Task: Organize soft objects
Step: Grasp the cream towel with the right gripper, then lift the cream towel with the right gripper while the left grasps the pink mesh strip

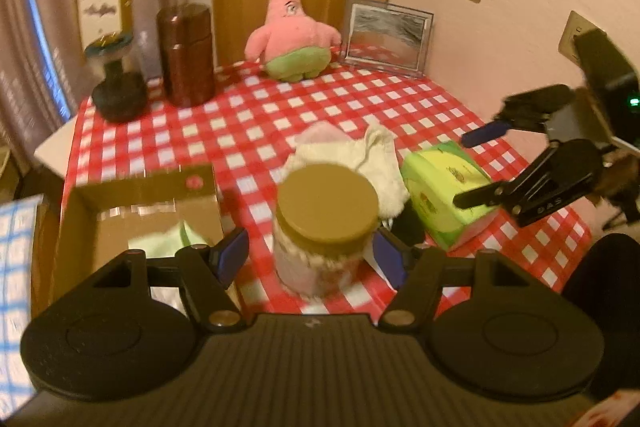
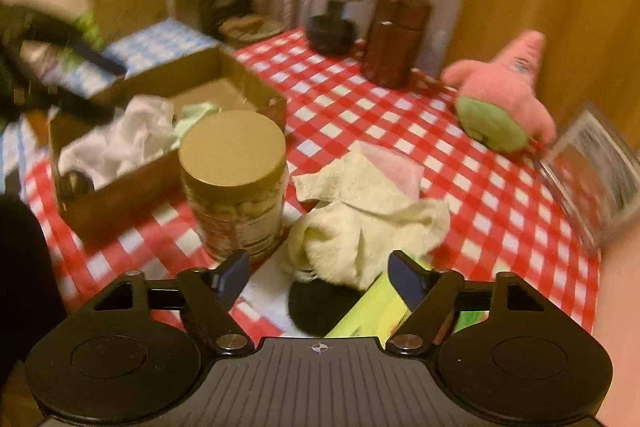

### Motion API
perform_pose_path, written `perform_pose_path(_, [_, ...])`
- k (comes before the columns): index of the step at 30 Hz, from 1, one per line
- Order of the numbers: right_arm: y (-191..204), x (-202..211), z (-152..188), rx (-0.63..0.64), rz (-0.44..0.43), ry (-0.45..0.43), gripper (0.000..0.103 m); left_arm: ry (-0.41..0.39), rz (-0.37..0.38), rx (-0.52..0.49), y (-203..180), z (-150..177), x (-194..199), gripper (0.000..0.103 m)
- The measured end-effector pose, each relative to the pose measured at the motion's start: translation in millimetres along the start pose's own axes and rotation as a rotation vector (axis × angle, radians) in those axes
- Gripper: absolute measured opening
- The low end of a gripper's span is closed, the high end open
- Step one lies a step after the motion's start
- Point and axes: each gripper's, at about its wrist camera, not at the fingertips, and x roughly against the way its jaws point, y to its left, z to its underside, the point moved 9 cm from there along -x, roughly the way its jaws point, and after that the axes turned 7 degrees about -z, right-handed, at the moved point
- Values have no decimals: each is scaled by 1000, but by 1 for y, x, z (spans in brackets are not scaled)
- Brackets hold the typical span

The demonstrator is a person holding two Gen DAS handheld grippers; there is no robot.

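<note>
Inside cardboard box (image 2: 168, 163): white cloth (image 2: 132, 135), green cloth (image 2: 196, 115).

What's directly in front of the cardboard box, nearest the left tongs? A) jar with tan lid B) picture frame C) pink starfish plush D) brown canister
A. The jar with tan lid stands on the checkered cloth just ahead of the open left tongs and beside the cardboard box; the other three sit at the table's far edge.
</note>
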Motion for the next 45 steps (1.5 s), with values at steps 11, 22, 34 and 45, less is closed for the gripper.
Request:
perform_pose_path(11, [-23, -75, -12, 270, -130, 210, 89, -15, 71, -133, 28, -73, -39, 68])
perform_pose_path(22, [-47, -132, -13, 417, -164, 320, 90, 67, 109, -205, 43, -89, -100, 68])
perform_pose_path(34, [-58, -161, -4, 328, -201, 387, 48, 90, 111, -165, 52, -99, -132, 68])
perform_pose_path(45, [-54, -118, -19, 276, -176, 263, 9, 92, 91, -138, 53, -100, -129, 68])
